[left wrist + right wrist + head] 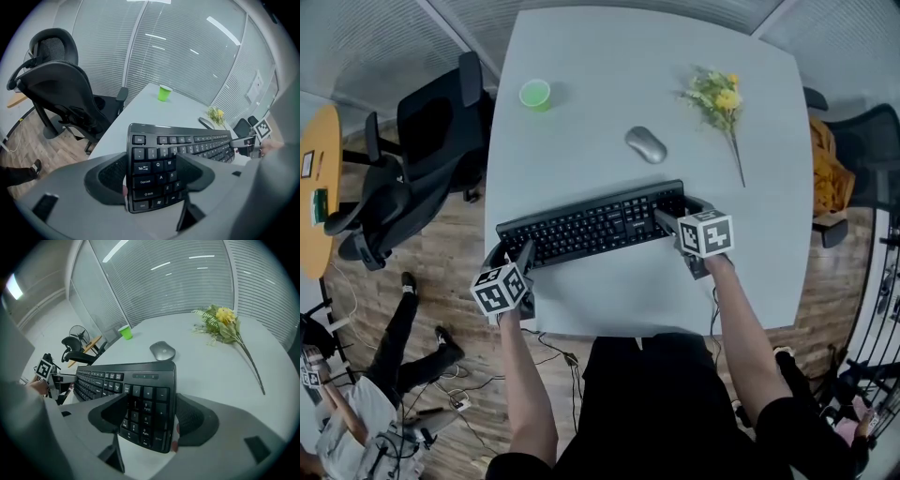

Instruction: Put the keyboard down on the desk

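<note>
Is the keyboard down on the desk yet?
Nearly. Done: the keyboard is over the desk. In hand: the left claw and right claw each clamp one end. Left: set it flat, if it isn't touching already, and open both claws.

Both ends of the keyboard (591,225) are hidden by the left gripper (514,256) and right gripper (680,214). Whether it rests on the desk (675,84) cannot be told. The picture's edge cuts off a chair (867,141).
</note>
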### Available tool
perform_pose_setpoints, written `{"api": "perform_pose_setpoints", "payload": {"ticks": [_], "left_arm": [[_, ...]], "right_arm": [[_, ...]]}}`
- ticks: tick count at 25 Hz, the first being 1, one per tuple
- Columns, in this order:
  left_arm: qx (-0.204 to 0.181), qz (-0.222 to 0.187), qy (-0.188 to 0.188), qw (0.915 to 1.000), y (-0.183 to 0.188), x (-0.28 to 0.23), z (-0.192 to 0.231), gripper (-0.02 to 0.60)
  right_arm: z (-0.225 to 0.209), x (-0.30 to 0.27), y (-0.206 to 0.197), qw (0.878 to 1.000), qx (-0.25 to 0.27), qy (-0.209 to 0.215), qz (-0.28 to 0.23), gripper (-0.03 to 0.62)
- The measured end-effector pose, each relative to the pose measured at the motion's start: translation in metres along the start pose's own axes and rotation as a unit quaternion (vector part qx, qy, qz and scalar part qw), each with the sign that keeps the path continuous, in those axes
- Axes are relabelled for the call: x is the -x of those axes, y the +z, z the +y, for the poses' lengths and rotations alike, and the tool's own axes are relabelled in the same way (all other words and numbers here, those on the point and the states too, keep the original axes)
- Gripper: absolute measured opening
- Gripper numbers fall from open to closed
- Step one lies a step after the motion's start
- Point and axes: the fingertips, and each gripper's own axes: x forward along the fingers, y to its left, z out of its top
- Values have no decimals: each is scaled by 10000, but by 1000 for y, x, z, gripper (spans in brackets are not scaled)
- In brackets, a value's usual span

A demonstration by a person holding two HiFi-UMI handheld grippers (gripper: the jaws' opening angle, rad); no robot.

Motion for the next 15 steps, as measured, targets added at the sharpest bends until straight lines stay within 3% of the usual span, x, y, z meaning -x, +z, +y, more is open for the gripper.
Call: {"api": "perform_pose_setpoints", "payload": {"ticks": [15], "left_arm": [[33, 122, 110, 9999, 0, -14, 6, 325]], "right_arm": [[-4, -17, 1, 9999, -32, -26, 119, 330]]}}
